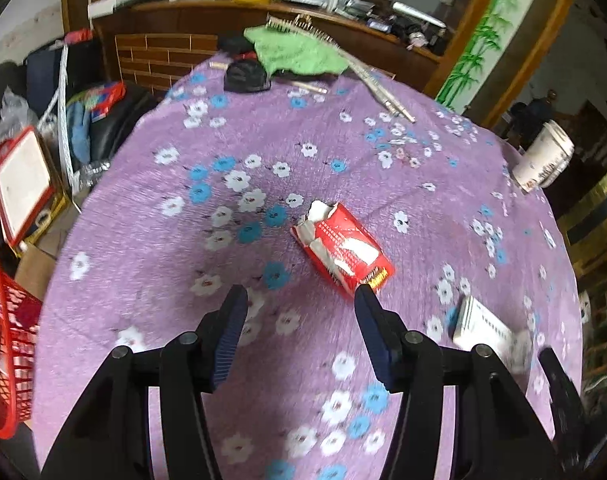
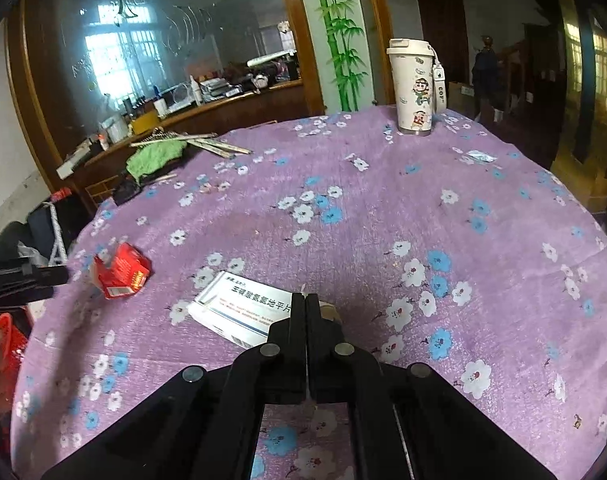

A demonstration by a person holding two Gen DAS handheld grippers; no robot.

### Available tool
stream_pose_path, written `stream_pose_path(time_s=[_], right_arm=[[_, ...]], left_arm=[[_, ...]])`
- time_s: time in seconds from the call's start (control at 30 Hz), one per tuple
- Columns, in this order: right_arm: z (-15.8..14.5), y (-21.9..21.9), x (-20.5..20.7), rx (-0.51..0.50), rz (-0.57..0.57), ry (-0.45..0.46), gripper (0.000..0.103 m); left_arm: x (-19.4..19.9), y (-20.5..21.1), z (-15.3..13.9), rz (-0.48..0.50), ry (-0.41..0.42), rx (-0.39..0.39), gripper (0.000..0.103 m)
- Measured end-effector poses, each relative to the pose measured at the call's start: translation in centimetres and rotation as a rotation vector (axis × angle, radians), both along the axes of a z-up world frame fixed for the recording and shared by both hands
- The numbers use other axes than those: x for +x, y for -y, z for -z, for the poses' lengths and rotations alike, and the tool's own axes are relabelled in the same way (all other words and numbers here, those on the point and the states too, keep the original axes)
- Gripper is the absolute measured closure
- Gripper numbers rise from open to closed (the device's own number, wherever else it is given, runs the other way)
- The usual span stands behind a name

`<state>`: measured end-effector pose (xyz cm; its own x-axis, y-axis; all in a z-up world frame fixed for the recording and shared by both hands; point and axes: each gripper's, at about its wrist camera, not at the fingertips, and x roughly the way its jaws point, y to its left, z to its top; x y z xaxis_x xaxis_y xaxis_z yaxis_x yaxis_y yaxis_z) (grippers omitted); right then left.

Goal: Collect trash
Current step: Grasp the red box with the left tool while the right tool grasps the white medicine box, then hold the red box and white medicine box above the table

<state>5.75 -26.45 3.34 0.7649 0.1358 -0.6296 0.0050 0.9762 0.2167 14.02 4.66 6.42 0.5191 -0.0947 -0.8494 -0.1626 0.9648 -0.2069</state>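
A round table point(image 2: 383, 208) under a purple cloth printed with white and blue flowers filled the middle of the room. At twelve o'clock beyond it ran a cluttered wooden counter point(image 2: 207, 114) below a large mirror point(image 2: 163, 40) in a wooden frame, which reflected bright windows. A panel painted with green bamboo point(image 2: 337, 36) stood at one o'clock, and dark wooden doors point(image 2: 443, 32) lay toward two o'clock

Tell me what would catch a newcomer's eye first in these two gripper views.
Probably the torn red packet lying mid-table on the purple flowered tablecloth, just ahead of the open left gripper. Next, the white medicine box at the shut right gripper, then the tall cartoon tumbler at the far edge.
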Motion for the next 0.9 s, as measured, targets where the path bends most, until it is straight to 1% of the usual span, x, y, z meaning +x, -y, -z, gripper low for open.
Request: stream_pose_path(time_s=[0.07, 0.17, 0.2, 0.27, 0.33, 0.4, 0.43, 0.47, 0.5, 0.53, 0.57, 0.6, 0.63, 0.7, 0.77, 0.83, 0.9], right_arm=[[-0.5, 1.0, -0.3, 0.06, 0.013, 0.018, 0.102], [-0.6, 2.9, -0.4, 0.151, 0.036, 0.02, 0.102], [-0.5, 3.2, -0.2, 0.172, 0.037, 0.009, 0.102], [0.1, 3.9, 0.2, 0.218, 0.034, -0.021, 0.101], [0.7, 4.1, 0.7, 0.249, 0.023, -0.057, 0.101], [1.1, 4.0, 1.0, 0.261, 0.012, -0.077, 0.101], [1.2, 3.9, 1.1, 0.267, 0.004, -0.084, 0.1], [1.3, 3.7, 1.1, 0.267, -0.005, -0.086, 0.1], [1.4, 3.4, 1.2, 0.263, -0.02, -0.089, 0.095], [1.4, 3.2, 1.2, 0.259, -0.028, -0.09, 0.085], [1.4, 2.8, 1.2, 0.25, -0.036, -0.086, 0.078], [1.3, 2.2, 1.2, 0.227, -0.043, -0.076, 0.065], [1.2, 1.7, 1.1, 0.201, -0.044, -0.068, 0.062], [1.1, 0.7, 1.0, 0.141, -0.046, -0.052, 0.062], [1.6, 0.1, 1.3, 0.111, -0.047, -0.069, 0.066], [2.3, -0.3, 1.8, 0.096, -0.055, -0.096, 0.084], [2.7, -0.7, 2.0, 0.058, -0.051, -0.113, 0.096]], left_arm=[[1.0, 0.3, 0.9, -0.02, -0.021, 0.009, 0.049], [2.3, 0.9, 2.1, -0.012, -0.04, -0.017, 0.05], [2.6, 1.3, 2.6, -0.003, -0.045, -0.015, 0.054], [3.1, 1.9, 3.3, 0.011, -0.055, -0.007, 0.082], [3.5, 2.3, 4.0, 0.015, -0.063, -0.003, 0.09], [3.3, 2.4, 4.1, 0.016, -0.036, 0.025, 0.094], [3.1, 2.5, 4.0, 0.019, -0.024, 0.043, 0.098], [2.7, 2.5, 3.7, 0.02, -0.009, 0.05, 0.099], [2.2, 2.4, 3.4, 0.024, 0.009, 0.049, 0.1], [1.7, 2.4, 2.9, 0.032, 0.029, 0.051, 0.101], [1.2, 2.4, 2.4, 0.038, 0.049, 0.061, 0.101], [0.5, 2.5, 1.8, 0.044, 0.072, 0.071, 0.101], [0.0, 2.5, 1.4, 0.053, 0.091, 0.076, 0.101], [-0.6, 2.7, 0.7, 0.074, 0.112, 0.089, 0.101], [-1.3, 2.7, 0.4, 0.09, 0.121, 0.093, 0.101], [-2.2, 2.7, 0.0, 0.102, 0.135, 0.102, 0.101], [-3.2, 2.7, -0.1, 0.109, 0.151, 0.111, 0.101]])
